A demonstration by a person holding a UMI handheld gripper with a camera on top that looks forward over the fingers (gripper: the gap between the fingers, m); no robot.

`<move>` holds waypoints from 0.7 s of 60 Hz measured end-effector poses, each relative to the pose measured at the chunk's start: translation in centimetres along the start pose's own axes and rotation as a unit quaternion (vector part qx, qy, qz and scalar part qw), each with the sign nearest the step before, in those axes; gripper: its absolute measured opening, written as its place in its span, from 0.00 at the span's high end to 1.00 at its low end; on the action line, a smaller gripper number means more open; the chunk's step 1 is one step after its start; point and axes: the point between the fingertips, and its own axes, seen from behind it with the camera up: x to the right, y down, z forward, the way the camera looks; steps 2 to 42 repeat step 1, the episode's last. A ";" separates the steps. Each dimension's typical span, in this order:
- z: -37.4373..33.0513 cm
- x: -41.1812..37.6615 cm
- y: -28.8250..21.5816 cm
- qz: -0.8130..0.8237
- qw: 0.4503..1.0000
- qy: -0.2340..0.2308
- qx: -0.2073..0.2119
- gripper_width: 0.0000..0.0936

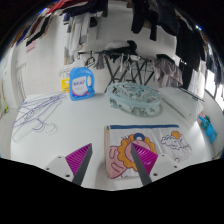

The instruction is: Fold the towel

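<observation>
The hand-held gripper (111,166) shows as two dark, tapering fingers. Each finger carries a bright magenta pad (80,157) on its inner face, marked with fine diagonal stripes. The finger bodies behind the pads look black and angular, with plain flat outer sides.

Blue detergent bottle (81,82) beside crumpled grey cloth (133,96), wire hangers (35,113) on white table (60,130).
</observation>
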 end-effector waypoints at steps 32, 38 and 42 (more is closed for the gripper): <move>-0.2 -3.0 0.0 0.003 1.000 -0.003 -0.004 0.13; -0.2 -3.0 0.0 0.003 1.000 -0.003 -0.004 0.13; -0.2 -3.0 0.0 0.003 1.000 -0.003 -0.004 0.13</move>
